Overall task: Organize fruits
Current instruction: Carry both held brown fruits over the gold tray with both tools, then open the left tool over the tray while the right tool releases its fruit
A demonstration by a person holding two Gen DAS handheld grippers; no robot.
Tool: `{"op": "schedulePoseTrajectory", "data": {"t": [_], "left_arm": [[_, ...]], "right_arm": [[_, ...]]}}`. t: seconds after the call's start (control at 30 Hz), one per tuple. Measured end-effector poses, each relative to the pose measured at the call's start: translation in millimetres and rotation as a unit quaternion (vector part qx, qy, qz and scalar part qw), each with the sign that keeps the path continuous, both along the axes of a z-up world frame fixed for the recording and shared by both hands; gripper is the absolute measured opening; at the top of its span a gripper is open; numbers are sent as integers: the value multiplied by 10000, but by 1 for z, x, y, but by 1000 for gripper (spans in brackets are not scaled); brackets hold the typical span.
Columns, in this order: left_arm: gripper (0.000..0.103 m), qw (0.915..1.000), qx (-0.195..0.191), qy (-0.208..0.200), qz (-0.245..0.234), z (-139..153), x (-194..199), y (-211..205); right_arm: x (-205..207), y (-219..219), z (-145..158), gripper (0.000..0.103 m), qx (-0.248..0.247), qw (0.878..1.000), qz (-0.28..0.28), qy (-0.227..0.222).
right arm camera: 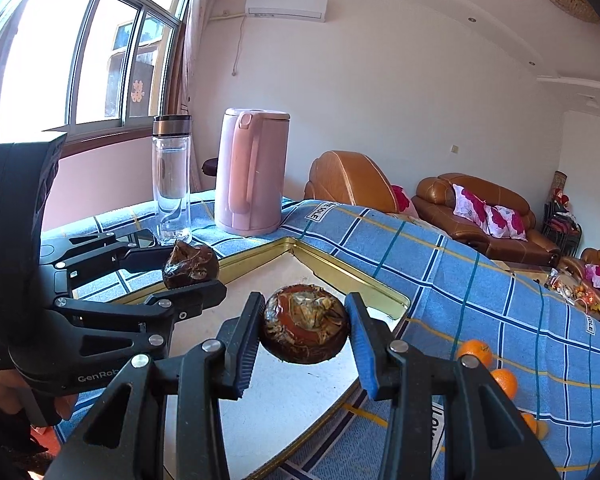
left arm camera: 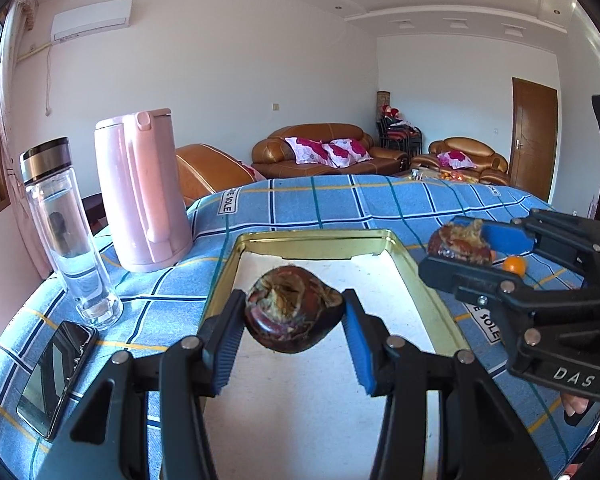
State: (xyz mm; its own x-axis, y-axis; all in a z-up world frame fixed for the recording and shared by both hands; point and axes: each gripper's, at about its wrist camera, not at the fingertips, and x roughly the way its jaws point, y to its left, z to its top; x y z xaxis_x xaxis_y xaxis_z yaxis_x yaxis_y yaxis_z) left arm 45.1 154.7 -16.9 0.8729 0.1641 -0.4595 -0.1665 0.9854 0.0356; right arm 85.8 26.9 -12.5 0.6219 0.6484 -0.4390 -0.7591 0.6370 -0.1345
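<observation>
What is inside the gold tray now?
The gold tray shows only its bare white bottom. Both dark fruits hang above it in the grippers, which hide the near part.

Tray (left arm camera: 416, 276): shiny gold metal rim, matt white floor. Checked cover (left arm camera: 340, 204): woven cloth. Kettle (left arm camera: 140, 192): smooth pink plastic. Bottle (left arm camera: 68, 232): clear glass, brushed metal cap. Dark fruit (left arm camera: 294, 314): glossy, rough husk.

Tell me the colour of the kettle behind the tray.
Pale pink all over, lid and handle too. The kettle shows best in the right wrist view.
</observation>
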Motion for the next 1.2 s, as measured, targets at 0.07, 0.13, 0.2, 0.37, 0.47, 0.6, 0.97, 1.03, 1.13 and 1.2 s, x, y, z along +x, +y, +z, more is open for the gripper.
{"op": "schedulePoseTrajectory", "data": {"t": [0.07, 0.13, 0.2, 0.37, 0.47, 0.6, 0.97, 1.03, 1.13, 1.2], "left_arm": [[50, 10000, 30, 72, -5, -1, 4, 2], [50, 9999, 72, 138, 9, -2, 7, 3], [50, 9998, 101, 199, 10, -4, 9, 4], [50, 9992, 208, 330, 5, -6, 14, 4], [50, 9988, 246, 416, -9, -9, 17, 4], [50, 9982, 265, 540, -6, -13, 22, 6], [50, 9959, 302, 848, -17, -20, 29, 9], [50, 9956, 316, 881, -19, -20, 30, 8], [50, 9953, 316, 915, -18, -21, 31, 9], [50, 9950, 337, 944, -16, -22, 32, 9]], "right_arm": [[3, 3, -3, 43, -27, 10000, -8, 52], [6, 5, -6, 43, -52, 9999, -13, 112], [8, 7, -9, 43, -76, 9998, -14, 169], [16, 12, -16, 43, -147, 9995, -34, 285], [19, 16, -20, 43, -182, 9992, -32, 361], [21, 21, -26, 43, -274, 9987, -33, 435], [28, 28, -41, 44, -542, 9964, -92, 649], [29, 28, -43, 44, -572, 9960, -84, 674], [30, 30, -46, 44, -631, 9955, -67, 705], [30, 31, -48, 44, -657, 9952, -69, 717]]}}
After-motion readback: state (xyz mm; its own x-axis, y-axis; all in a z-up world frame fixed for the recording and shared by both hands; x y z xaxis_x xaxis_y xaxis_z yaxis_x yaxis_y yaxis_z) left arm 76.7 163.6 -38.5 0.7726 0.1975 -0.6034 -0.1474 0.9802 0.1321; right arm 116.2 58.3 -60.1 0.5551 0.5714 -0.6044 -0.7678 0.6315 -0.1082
